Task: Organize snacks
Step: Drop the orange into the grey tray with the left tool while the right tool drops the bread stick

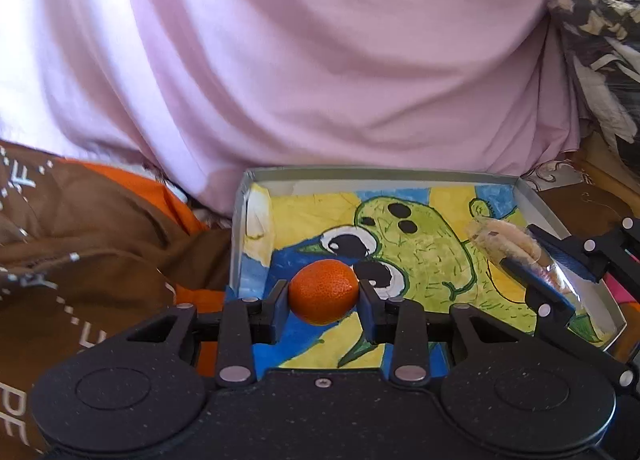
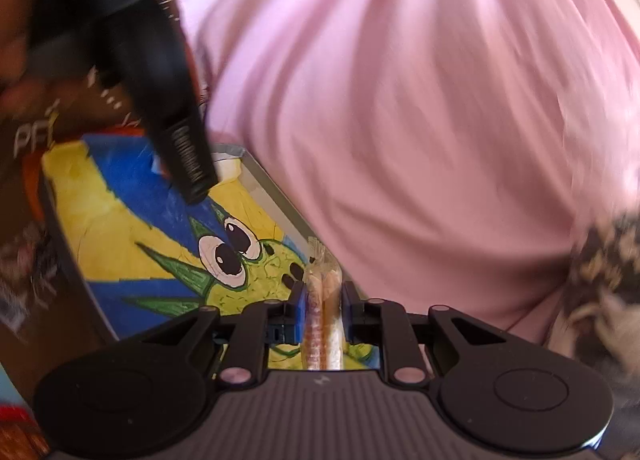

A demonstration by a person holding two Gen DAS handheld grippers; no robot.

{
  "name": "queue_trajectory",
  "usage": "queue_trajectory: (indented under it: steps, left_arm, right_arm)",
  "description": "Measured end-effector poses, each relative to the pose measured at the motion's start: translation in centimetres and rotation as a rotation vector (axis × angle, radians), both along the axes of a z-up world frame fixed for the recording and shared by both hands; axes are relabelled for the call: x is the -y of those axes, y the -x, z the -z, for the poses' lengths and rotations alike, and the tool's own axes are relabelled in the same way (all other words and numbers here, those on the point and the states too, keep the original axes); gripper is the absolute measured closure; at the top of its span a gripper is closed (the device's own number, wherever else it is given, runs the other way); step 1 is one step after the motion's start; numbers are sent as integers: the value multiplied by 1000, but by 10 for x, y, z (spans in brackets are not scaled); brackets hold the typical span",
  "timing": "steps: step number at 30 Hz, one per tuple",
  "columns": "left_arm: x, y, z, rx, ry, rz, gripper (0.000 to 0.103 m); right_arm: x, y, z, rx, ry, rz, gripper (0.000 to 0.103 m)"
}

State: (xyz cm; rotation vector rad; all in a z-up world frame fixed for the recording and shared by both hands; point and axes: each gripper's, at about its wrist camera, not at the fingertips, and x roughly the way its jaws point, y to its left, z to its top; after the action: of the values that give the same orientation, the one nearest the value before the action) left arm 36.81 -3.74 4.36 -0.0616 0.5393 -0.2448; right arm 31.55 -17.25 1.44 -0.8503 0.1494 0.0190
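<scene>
While we hold both grippers over it, a pink sheet (image 1: pixel 300 59) fills the background behind the tray (image 1: pixel 536 195), whose floor shows a painted green creature. Our left gripper (image 1: pixel 323 294) has its jaws clamped on an orange (image 1: pixel 323 292) above the tray's near edge. Our right gripper (image 2: pixel 323 312) pinches a clear cookie packet (image 2: pixel 323 300) over the tray's right side.
</scene>
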Motion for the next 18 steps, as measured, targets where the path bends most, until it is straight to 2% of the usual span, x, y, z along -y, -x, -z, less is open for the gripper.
queue_trajectory:
  steps: [6,10,12,15,18]
  left_arm:
    - [0,-5,10,-55,33,0,65]
    - [0,-8,14,-104,54,6,65]
    - [-1,-8,14,-114,57,-3,64]
    - [-4,-8,13,-122,72,-14,48]
    - [-8,-7,9,-121,90,-35,38]
  right_arm:
    - [21,-4,-17,-82,-229,23,83]
    - [30,-12,-24,-124,-321,46,82]
    - [35,-17,-25,-140,-345,72,78]
    - [41,-20,-27,-151,-369,107,64]
    - [44,-22,-29,-147,-365,150,48]
